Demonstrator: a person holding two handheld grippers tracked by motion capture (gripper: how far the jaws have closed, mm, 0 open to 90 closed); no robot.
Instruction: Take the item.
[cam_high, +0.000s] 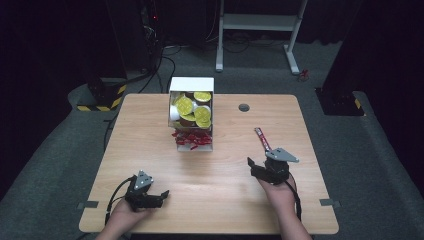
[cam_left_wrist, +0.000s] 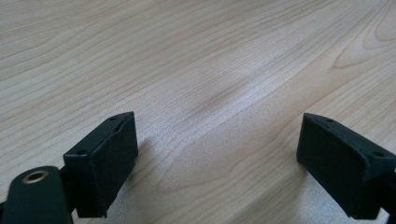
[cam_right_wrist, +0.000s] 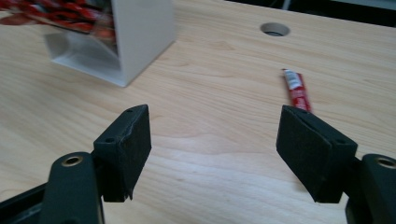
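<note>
Nearest to the person, the left claw (cam_high: 159, 195) rests low over the pale wood-grain tabletop (cam_high: 215, 200), its two black jaws wide apart and holding nothing. In the left gripper view the pads (cam_left_wrist: 105, 158) look matte and blocky, with small screw holes. The right claw (cam_high: 251, 165) is a little farther out, its jaws also standing apart and empty. Just beside it, on the far side, lies a thin red foil sachet (cam_right_wrist: 297, 89), flat, glossy and stick-shaped, with a white crimped end. It is alone on the bare wood, well apart from the box, so the work seems to be at an early stage: the sachet is not yet gripped. Farther away stands a white rectangular two-level organiser box (cam_high: 192, 84); its lower compartment holds a heap of similar red sachets (cam_high: 192, 138), and its upper one holds round capsules with yellow-green lids (cam_high: 196, 111).
</note>
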